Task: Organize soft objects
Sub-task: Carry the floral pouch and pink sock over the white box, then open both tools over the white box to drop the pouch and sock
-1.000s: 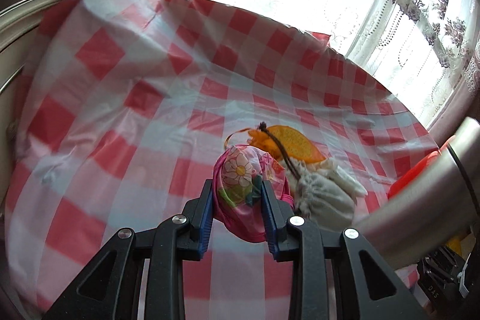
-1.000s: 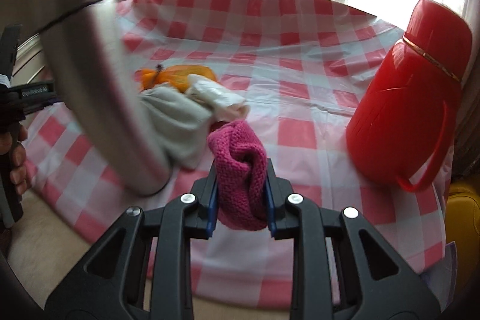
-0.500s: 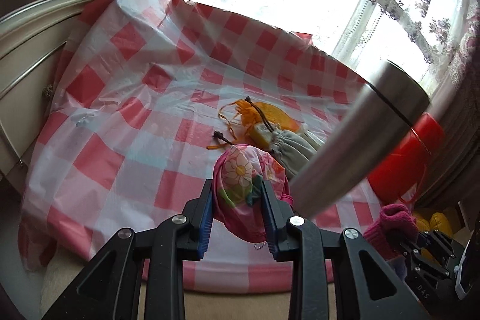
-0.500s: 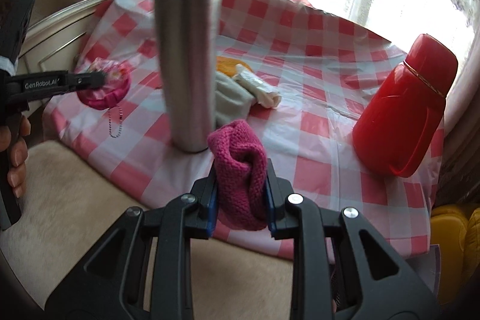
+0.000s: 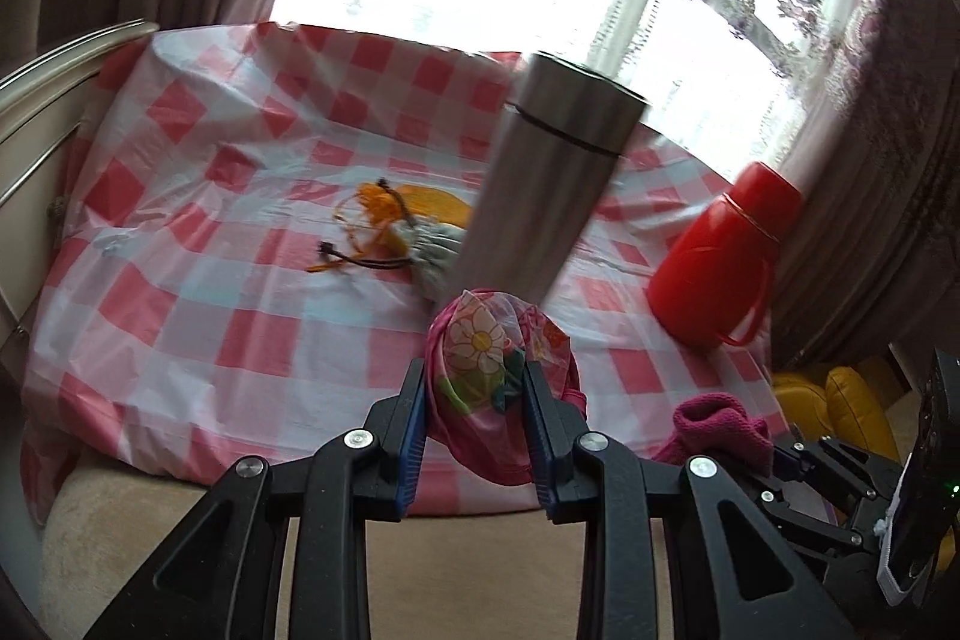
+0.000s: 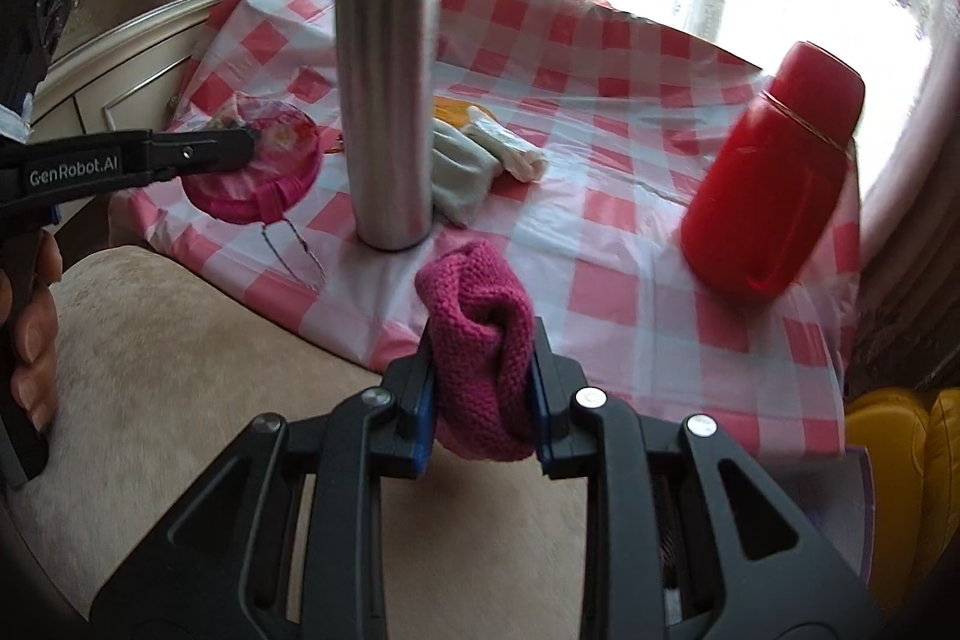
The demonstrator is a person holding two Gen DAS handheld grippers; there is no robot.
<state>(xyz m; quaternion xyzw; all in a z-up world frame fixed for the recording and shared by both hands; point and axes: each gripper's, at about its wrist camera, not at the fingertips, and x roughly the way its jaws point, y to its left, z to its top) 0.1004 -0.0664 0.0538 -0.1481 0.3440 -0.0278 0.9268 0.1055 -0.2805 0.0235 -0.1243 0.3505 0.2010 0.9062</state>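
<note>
My left gripper (image 5: 477, 403) is shut on a pink flowered pouch (image 5: 492, 370) and holds it in the air in front of the table's near edge; the pouch also shows in the right wrist view (image 6: 270, 160), a chain dangling below it. My right gripper (image 6: 483, 394) is shut on a magenta knitted piece (image 6: 480, 340), also held off the table; it shows in the left wrist view (image 5: 720, 427). On the checked tablecloth (image 5: 210, 280) lie an orange mesh bag (image 5: 414, 205) and a grey drawstring pouch (image 6: 462, 175) with a white roll (image 6: 510, 148).
A steel flask (image 6: 387, 88) stands near the table's front edge, right next to the grey pouch. A red thermos jug (image 6: 774, 172) stands at the right. A beige cushion (image 6: 180, 370) lies below the table edge. Yellow cushions (image 6: 900, 436) sit at the lower right.
Both grippers have pulled back and away from the table, each still holding its item. The flask and the pile on the cloth now look farther off.
</note>
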